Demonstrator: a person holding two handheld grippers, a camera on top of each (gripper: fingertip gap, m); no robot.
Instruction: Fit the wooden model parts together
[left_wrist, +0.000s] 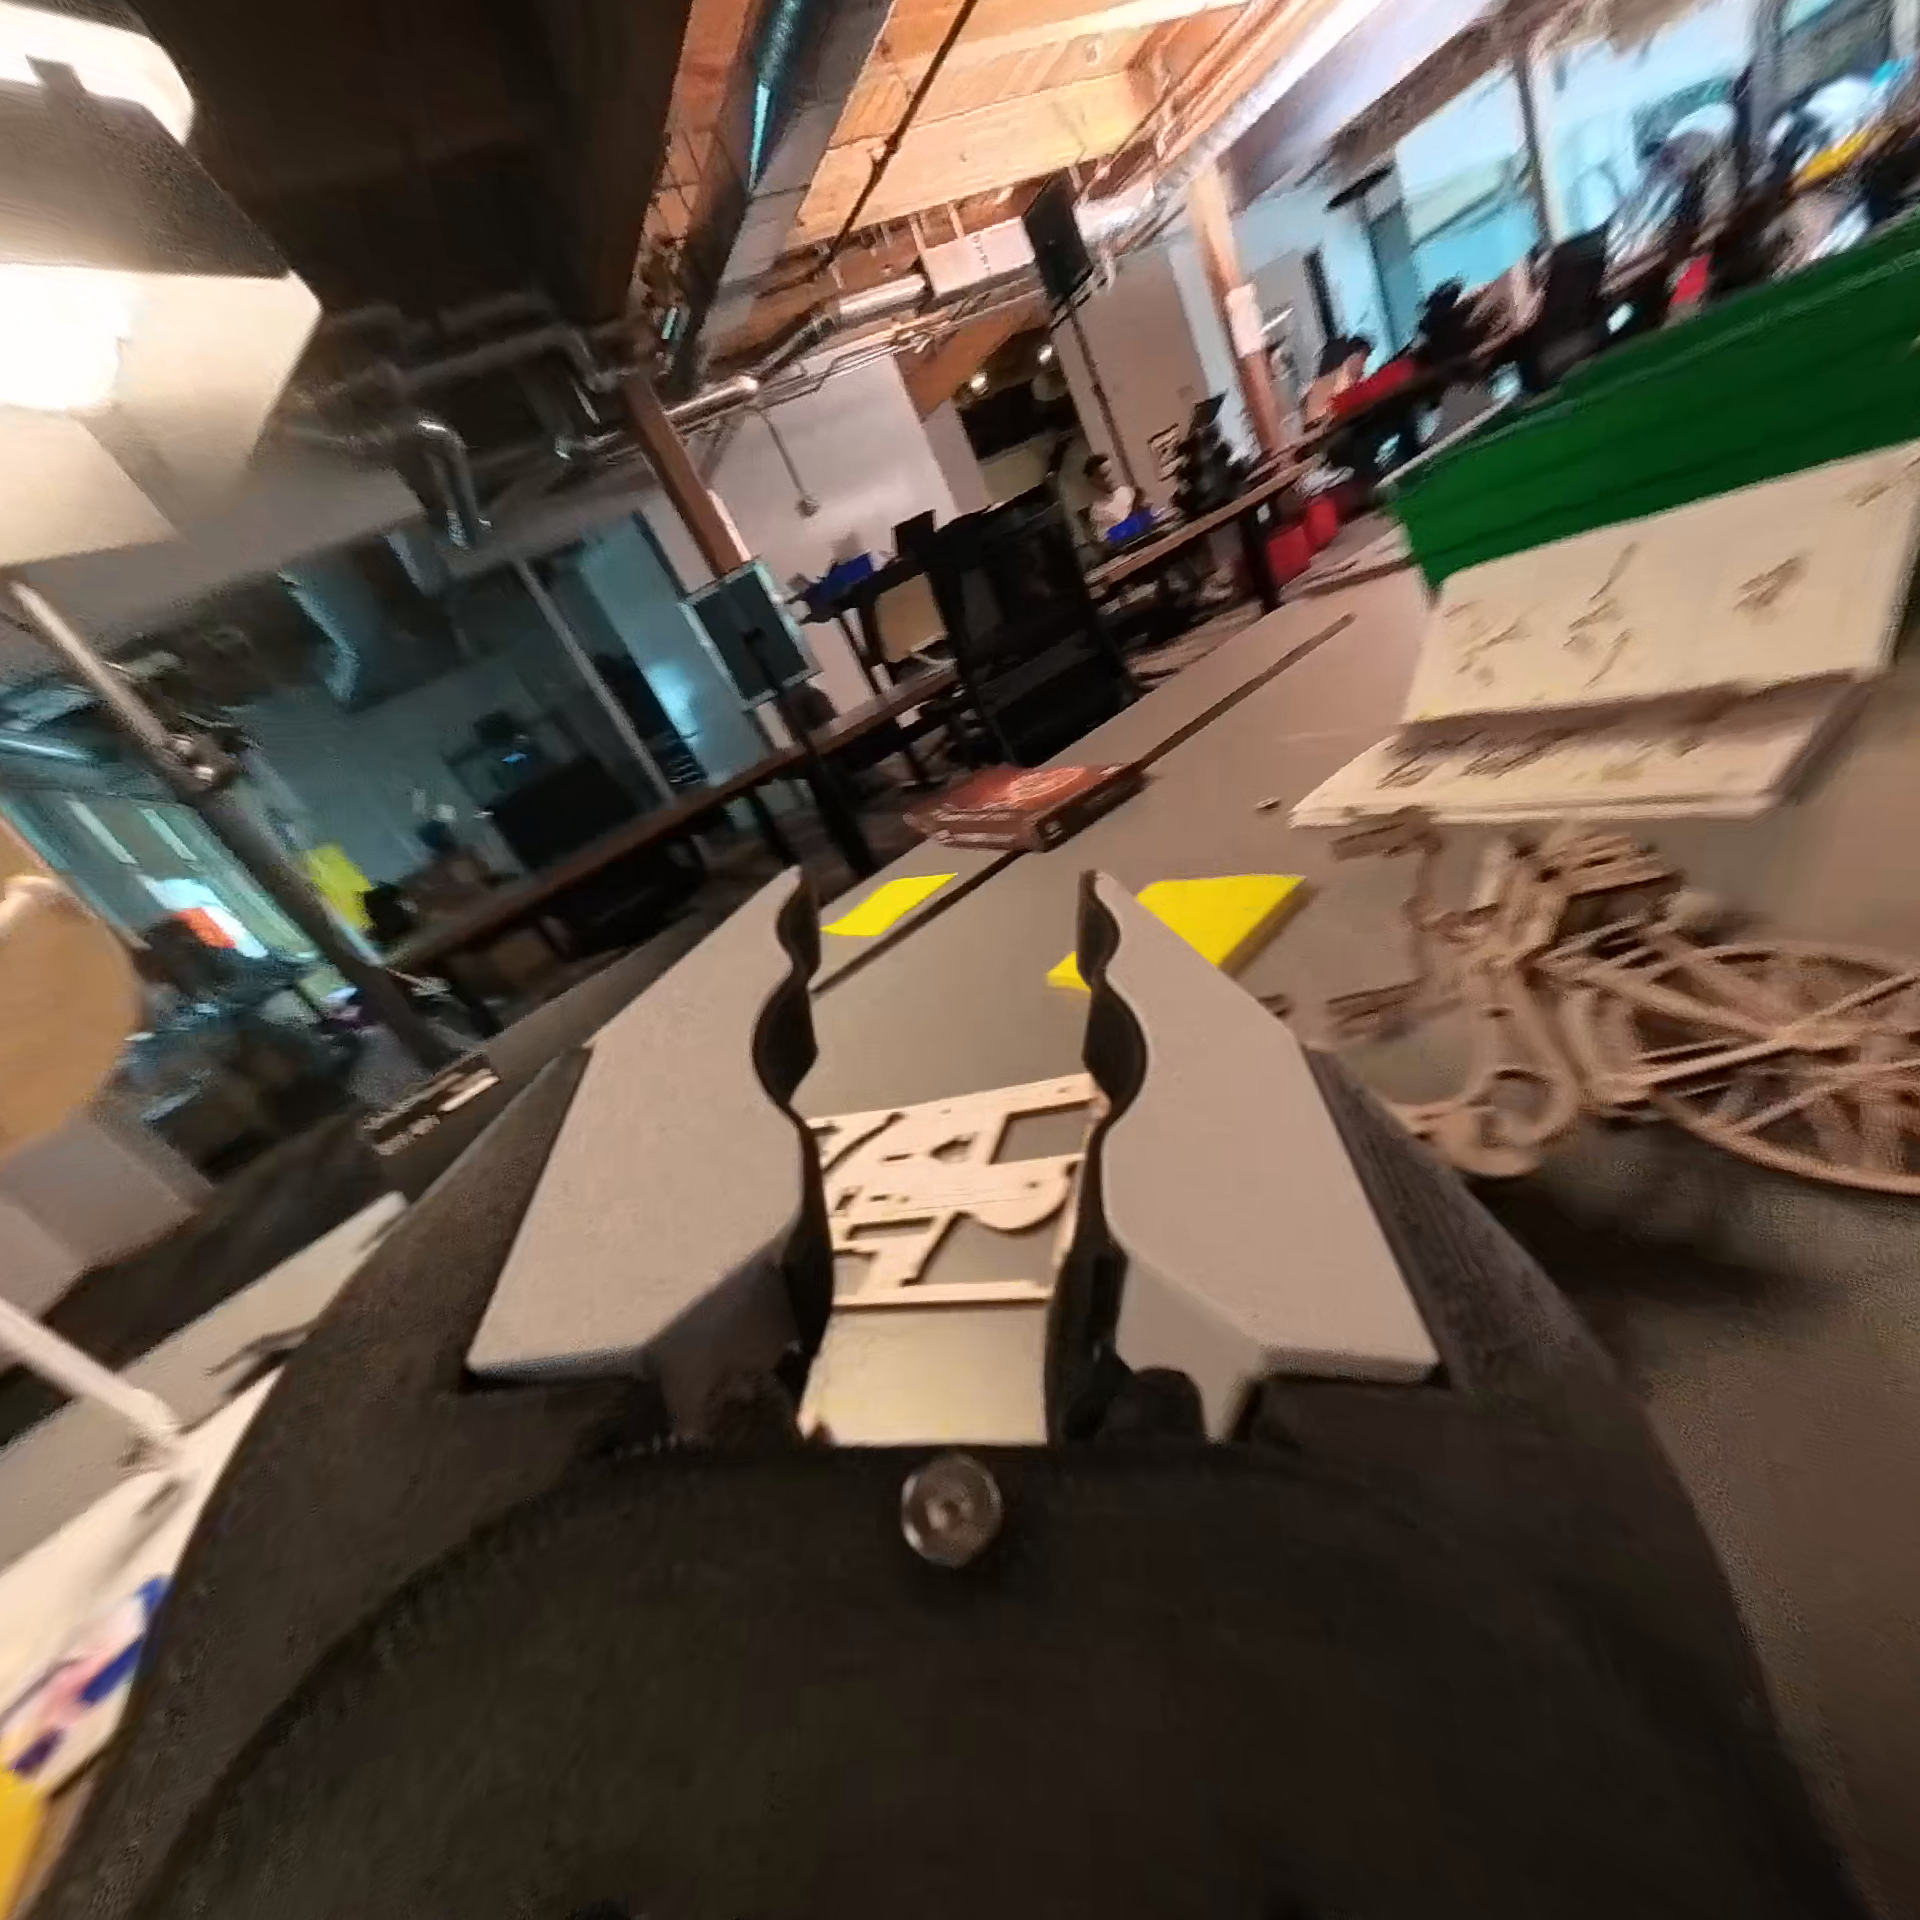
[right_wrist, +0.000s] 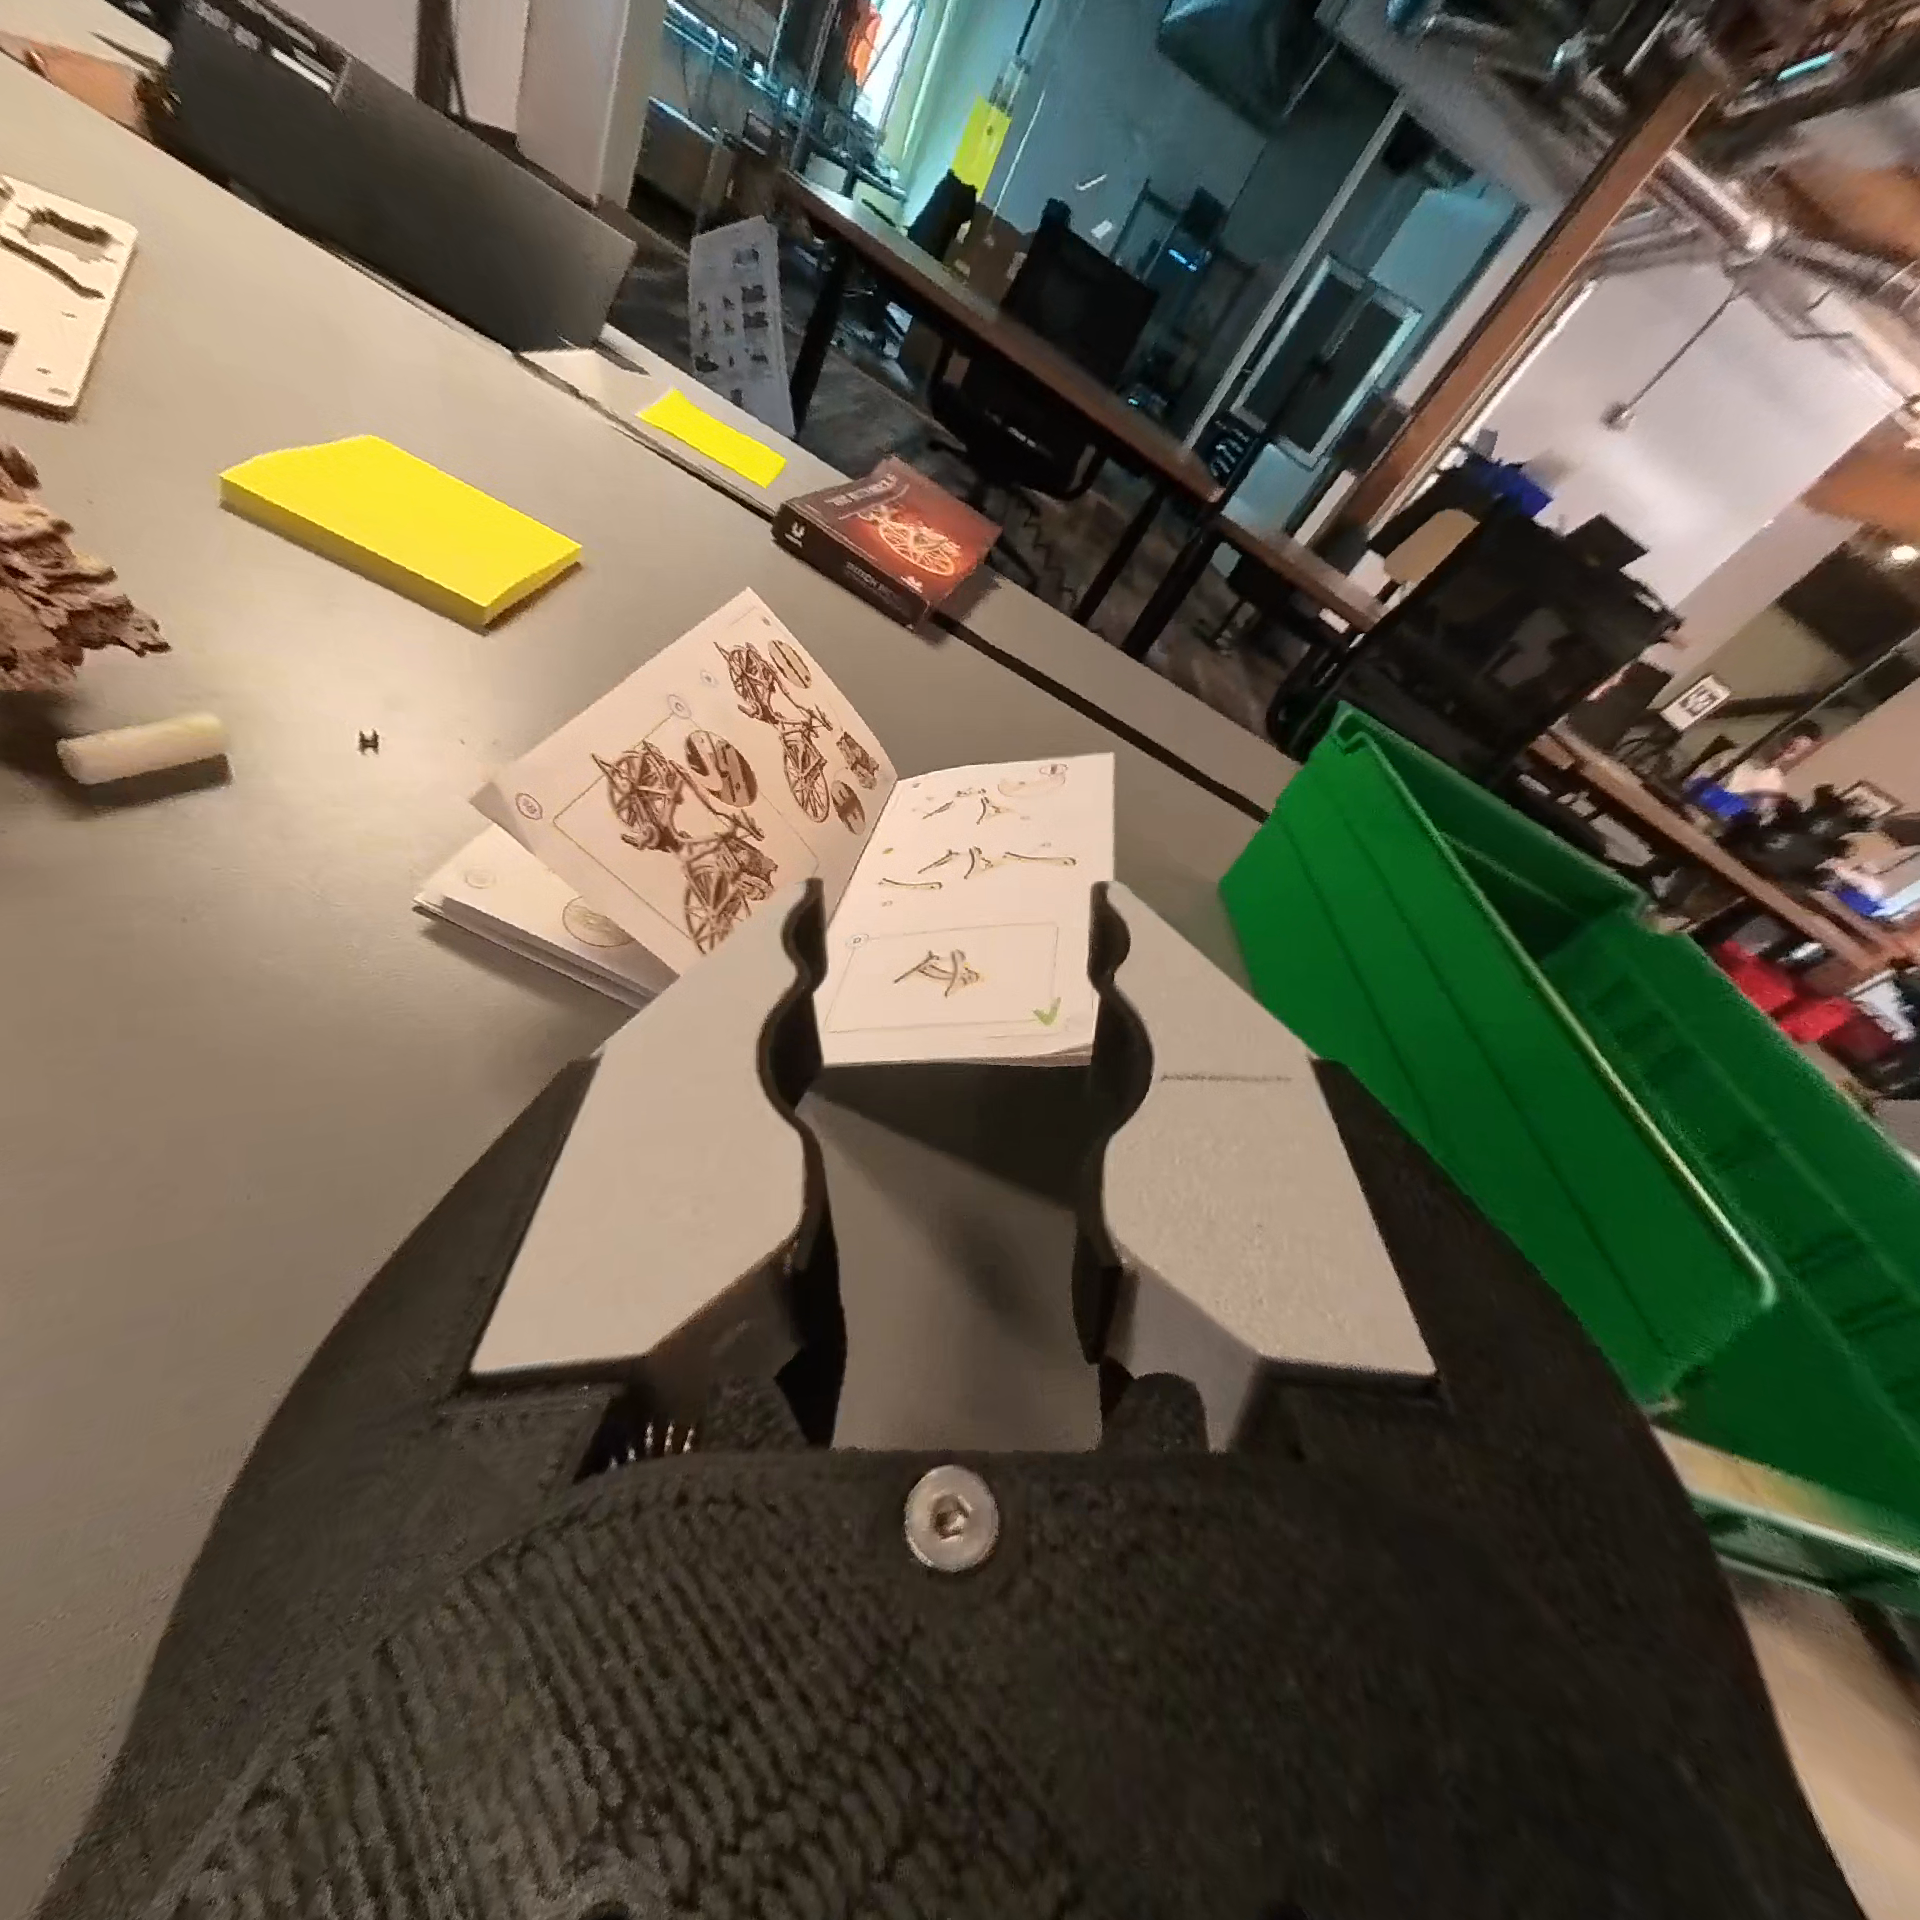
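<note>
My left gripper (left_wrist: 940, 894) is shut on a small pale wooden cut-out sheet (left_wrist: 956, 1195), clamped by its edges between the fingers above the grey table (left_wrist: 1195, 831). A partly built wooden bicycle model (left_wrist: 1621, 1039) lies to its right, blurred. Pale sheets and an open booklet (left_wrist: 1621, 644) lie in a blurred stack behind the model. My right gripper (right_wrist: 956, 904) is open and empty, low over the table (right_wrist: 260, 987), pointing at an open instruction booklet (right_wrist: 727, 790). A brown wooden piece (right_wrist: 52, 613) and a cut-out sheet (right_wrist: 52, 291) lie at the far left.
A green plastic bin (right_wrist: 1507, 1039) stands right of the booklet and also shows in the left wrist view (left_wrist: 1662, 436). A yellow pad (right_wrist: 395, 520), a dark model box (right_wrist: 894, 540), a whitish stick (right_wrist: 140, 748) and a tiny dark part (right_wrist: 367, 740) lie on the table. One gripper's finger ends stand about 35 cm off the other's. The brown wooden piece (right_wrist: 52, 613) is about 15 cm from both grippers' fingertips.
</note>
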